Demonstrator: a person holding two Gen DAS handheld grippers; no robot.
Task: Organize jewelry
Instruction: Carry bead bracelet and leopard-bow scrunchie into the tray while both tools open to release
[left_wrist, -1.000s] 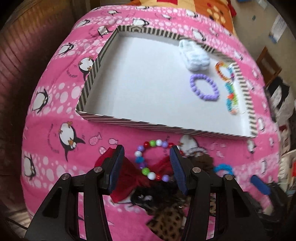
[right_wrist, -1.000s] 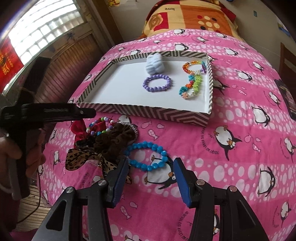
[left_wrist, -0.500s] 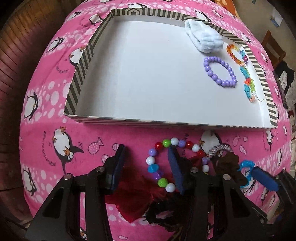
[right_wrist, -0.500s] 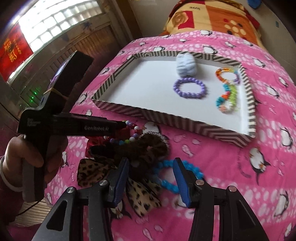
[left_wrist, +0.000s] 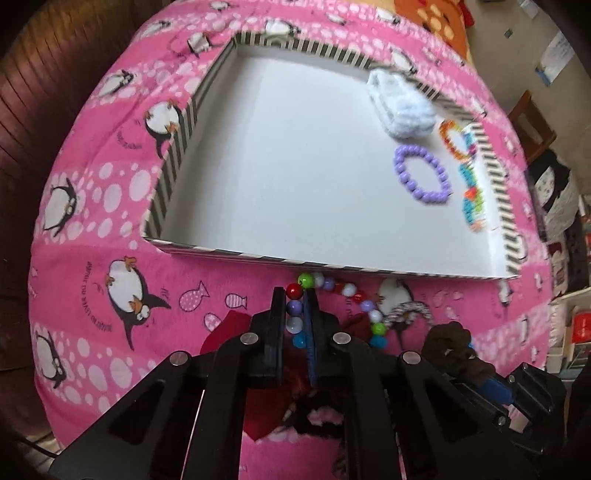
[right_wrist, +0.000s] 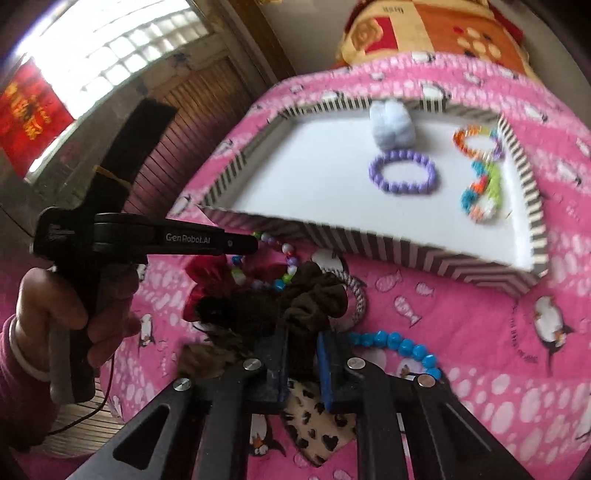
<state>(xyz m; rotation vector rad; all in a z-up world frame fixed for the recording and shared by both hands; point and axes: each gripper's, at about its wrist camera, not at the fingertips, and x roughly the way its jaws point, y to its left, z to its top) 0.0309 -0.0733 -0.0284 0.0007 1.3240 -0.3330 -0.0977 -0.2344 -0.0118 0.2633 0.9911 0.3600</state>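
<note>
Left wrist view looks down on a pink penguin-print blanket with a shallow striped tray lying on it, its white floor mostly bare. At the tray's far right sit a pale blue fluffy scrunchie, a purple bead bracelet just near of it, an orange bead bracelet by the right wall, and a teal, green and orange bracelet along that same wall. Just outside the near wall, the left gripper is closing its jaws on a multicolour bead bracelet: red, purple, white and blue beads sit in the narrow gap between the pads, and the rest of the loop trails to the right over a red bow. To the right of it lie a black-and-white twisted hair tie and a brown scrunchie. Right wrist view shows the same tray from the near right, with the person's hand gripping the left gripper's handle at the left. The right gripper is also closing, its jaws narrow with the brown scrunchie's fabric pinched between them. A blue bead bracelet curves just right of those jaws on the blanket, and a leopard-print bow lies under them, nearest the camera.
</note>
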